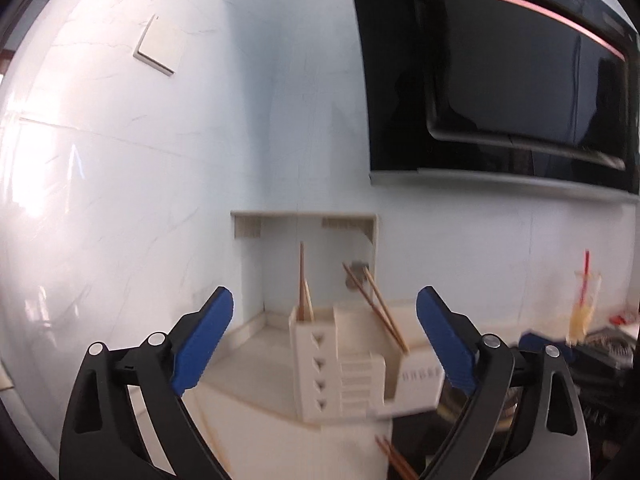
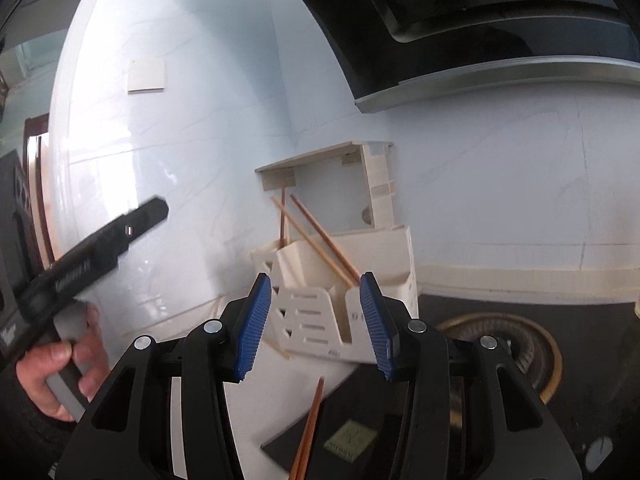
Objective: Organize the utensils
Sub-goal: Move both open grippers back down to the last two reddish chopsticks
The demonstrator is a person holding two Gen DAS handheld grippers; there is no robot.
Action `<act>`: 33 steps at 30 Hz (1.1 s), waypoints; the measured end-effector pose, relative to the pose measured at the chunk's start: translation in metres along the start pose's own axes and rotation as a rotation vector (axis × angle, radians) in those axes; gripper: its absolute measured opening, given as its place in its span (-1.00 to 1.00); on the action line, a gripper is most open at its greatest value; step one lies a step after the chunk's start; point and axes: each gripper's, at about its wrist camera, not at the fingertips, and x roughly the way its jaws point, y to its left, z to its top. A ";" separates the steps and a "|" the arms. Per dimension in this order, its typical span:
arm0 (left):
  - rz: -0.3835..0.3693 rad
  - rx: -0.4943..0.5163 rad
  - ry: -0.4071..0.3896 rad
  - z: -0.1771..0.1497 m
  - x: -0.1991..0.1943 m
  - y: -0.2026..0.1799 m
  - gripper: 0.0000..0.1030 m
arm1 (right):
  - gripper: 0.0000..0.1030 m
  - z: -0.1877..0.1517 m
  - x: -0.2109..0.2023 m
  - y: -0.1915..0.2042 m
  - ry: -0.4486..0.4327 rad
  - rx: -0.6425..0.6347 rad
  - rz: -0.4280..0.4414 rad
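Counter (image 1: 256, 360): white, utensil holder (image 1: 340, 364) at its edge.
Left gripper (image 1: 324, 344): jaws wide apart, empty.
Right gripper (image 2: 316, 328): half-spread, gripping nothing, chopsticks (image 2: 308, 436) below.

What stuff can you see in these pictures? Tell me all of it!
utensil holder: one, cream, on the counter corner.
chopsticks in holder: about four, brown, two upright, two leaning.
chopsticks near camera: brown, count unclear, low in the right wrist view.
range hood: one, black, on the wall above.
stove burner: one, dark with brass ring, right of the holder.
drink cup: one, clear with red straw, far right.
left hand-held gripper: blue pads, open.
right hand-held gripper: blue pads, nothing between them.
hand: one, gripping a handle.
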 end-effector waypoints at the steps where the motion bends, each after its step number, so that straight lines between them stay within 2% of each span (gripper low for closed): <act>1: 0.004 0.004 0.009 -0.004 -0.005 -0.002 0.82 | -0.10 -0.002 -0.003 0.001 0.004 0.002 0.000; 8: 0.008 -0.023 0.119 -0.036 -0.030 -0.007 0.83 | -0.10 -0.022 -0.036 0.003 0.034 0.013 -0.012; 18: 0.001 -0.018 0.150 -0.053 -0.052 -0.016 0.83 | -0.03 -0.044 -0.055 0.004 0.060 -0.002 -0.018; 24: 0.004 -0.005 0.178 -0.062 -0.058 -0.022 0.83 | 0.14 -0.054 -0.060 0.002 0.075 0.009 -0.028; 26: 0.006 -0.004 0.193 -0.065 -0.058 -0.022 0.85 | 0.27 -0.058 -0.060 0.001 0.086 0.010 -0.033; 33: 0.006 -0.015 0.313 -0.088 -0.049 -0.023 0.89 | 0.51 -0.065 -0.061 0.000 0.123 0.002 -0.061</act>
